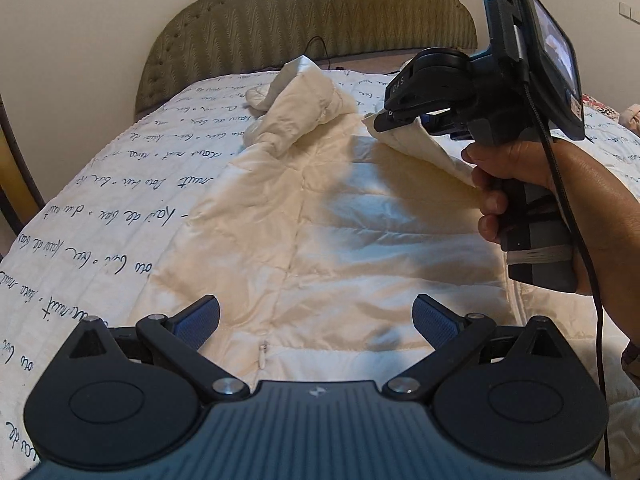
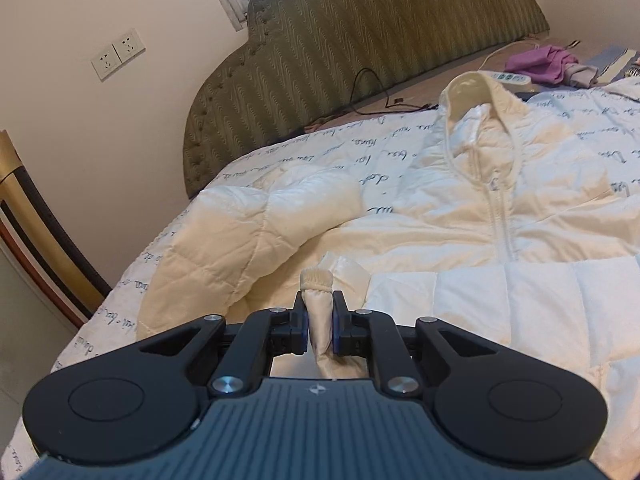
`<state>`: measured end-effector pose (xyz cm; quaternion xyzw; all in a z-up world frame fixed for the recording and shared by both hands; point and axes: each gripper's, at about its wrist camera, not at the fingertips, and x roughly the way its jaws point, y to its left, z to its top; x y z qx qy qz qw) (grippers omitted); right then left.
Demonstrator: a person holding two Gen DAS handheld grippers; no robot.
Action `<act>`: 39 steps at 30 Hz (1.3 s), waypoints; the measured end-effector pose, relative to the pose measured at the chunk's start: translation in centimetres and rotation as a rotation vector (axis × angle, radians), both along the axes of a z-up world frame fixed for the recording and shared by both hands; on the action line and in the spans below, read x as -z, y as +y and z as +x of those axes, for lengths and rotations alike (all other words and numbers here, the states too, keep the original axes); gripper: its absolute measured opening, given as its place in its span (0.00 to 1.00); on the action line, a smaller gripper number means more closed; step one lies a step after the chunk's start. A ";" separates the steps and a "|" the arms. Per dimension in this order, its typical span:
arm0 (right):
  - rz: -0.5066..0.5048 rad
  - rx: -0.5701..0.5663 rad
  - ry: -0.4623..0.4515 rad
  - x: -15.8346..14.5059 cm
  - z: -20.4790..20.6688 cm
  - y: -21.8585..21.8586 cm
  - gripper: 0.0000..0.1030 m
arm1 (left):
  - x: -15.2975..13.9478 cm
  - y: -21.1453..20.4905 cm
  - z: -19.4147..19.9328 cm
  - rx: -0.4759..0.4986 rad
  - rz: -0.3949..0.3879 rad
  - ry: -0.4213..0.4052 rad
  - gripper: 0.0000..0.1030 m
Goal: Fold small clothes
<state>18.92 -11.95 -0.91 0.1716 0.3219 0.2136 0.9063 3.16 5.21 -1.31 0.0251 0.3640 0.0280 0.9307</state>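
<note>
Left wrist view. Cream quilted jacket (image 1: 320, 216) spread flat on the bed (image 1: 100, 216), over a white bedspread printed with dark script. One sleeve (image 1: 296, 108) lies bunched and twisted toward the padded green headboard (image 1: 312, 12). Zip pull visible at the near hem, just ahead of the left gripper (image 1: 316, 320). Its jaws are spread wide, blue pads apart, nothing between them, hovering over the jacket's lower part. Upper right: right gripper (image 1: 394, 118), held by a hand (image 1: 516, 184), jaws pinching the end of the other sleeve (image 1: 420, 144), which is lifted off the jacket body and drapes back toward the hand. Black cable hangs from the device.

Right wrist view. Right gripper (image 2: 320, 324) in the foreground, jaws pressed close on the sleeve cuff (image 2: 318, 304); the ribbed cuff end sticks up past the fingertips. Beyond lies the jacket (image 2: 500, 200), front up, collar standing, zip closed. Far sleeve (image 2: 256, 216) puffed at left. Wall sockets (image 2: 118, 54) on the left wall. Purple cloth (image 2: 540, 62) near the headboard (image 2: 360, 40), well apart from the jacket.
</note>
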 end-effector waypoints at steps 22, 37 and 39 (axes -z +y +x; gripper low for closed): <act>0.065 -0.156 0.076 -1.0 -1.9 -0.6 0.63 | 1.0 0.8 0.7 -0.050 0.016 0.036 1.00; 0.015 -0.123 0.192 1.9 -2.7 -3.0 0.74 | 1.1 0.6 0.7 -0.043 0.027 0.049 1.00; 0.018 -0.122 0.188 1.8 -3.2 -3.5 0.73 | 0.8 0.5 0.6 -0.025 0.016 0.048 1.00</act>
